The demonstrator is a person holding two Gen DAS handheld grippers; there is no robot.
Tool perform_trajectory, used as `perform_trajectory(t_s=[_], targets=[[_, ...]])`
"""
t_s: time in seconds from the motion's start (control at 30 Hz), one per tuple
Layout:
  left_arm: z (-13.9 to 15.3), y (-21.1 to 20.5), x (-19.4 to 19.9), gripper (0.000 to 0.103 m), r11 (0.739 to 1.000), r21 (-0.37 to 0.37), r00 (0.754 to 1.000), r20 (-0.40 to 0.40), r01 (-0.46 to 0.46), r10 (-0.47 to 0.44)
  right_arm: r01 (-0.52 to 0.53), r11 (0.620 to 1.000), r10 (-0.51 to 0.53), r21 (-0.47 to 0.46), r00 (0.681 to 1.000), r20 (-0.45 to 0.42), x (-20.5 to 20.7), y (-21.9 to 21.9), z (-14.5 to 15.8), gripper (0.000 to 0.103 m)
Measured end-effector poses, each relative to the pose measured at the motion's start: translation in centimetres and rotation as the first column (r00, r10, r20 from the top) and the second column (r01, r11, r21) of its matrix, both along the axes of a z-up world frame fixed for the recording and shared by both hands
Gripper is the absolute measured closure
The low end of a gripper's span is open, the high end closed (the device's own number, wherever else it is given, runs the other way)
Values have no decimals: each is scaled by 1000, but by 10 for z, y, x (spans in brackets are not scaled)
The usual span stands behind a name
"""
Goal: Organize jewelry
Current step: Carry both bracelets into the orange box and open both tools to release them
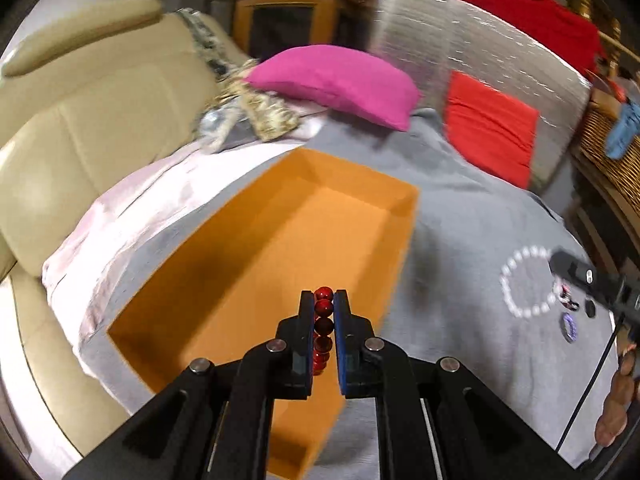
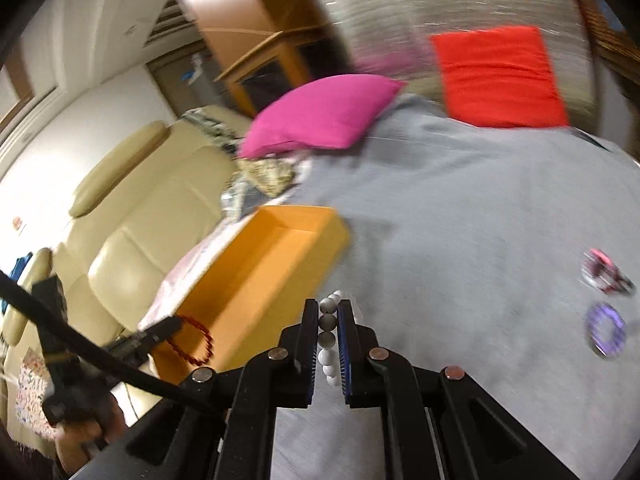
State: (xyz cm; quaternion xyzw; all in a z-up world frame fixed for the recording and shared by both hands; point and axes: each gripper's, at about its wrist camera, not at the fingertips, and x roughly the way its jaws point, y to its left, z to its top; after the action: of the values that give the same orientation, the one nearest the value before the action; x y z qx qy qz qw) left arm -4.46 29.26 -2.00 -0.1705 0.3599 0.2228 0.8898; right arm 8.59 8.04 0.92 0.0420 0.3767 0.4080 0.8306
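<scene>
While the left gripper [image 1: 324, 332] pinches a red bead bracelet [image 1: 323, 330] above the orange box [image 1: 256, 264], the right gripper [image 2: 329, 336], clamped on a white bead bracelet [image 2: 328, 336], hangs at the box's four o'clock; release low inside.

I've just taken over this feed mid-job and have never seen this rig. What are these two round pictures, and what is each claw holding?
There is no robot arm: a person holds a two-finger gripper in each hand, and each has a fisheye camera looking along its fingers.

The left wrist view shows the left gripper shut on a red bead bracelet, above an open orange box on a grey blanket.

The right wrist view shows the right gripper shut on a white bead bracelet. The same bracelet appears as a white ring in the left view.

Still lying on the blanket: a purple ring-shaped piece and a pink-and-black piece, too blurred to identify. Behind sit a pink cushion and a red cushion.
</scene>
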Motion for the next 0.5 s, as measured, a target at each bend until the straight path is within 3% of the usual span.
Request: perform_trajectory(t_s=[0.27, 0.5], targets=[[-19, 32, -7, 94, 997, -31, 997, -36, -74, 73, -139, 989, 139, -54, 990, 6, 12, 124, 2, 93], [-36, 51, -8, 94, 992, -58, 992, -71, -111, 107, -172, 977, 165, -124, 984, -67, 34, 178, -36, 93]])
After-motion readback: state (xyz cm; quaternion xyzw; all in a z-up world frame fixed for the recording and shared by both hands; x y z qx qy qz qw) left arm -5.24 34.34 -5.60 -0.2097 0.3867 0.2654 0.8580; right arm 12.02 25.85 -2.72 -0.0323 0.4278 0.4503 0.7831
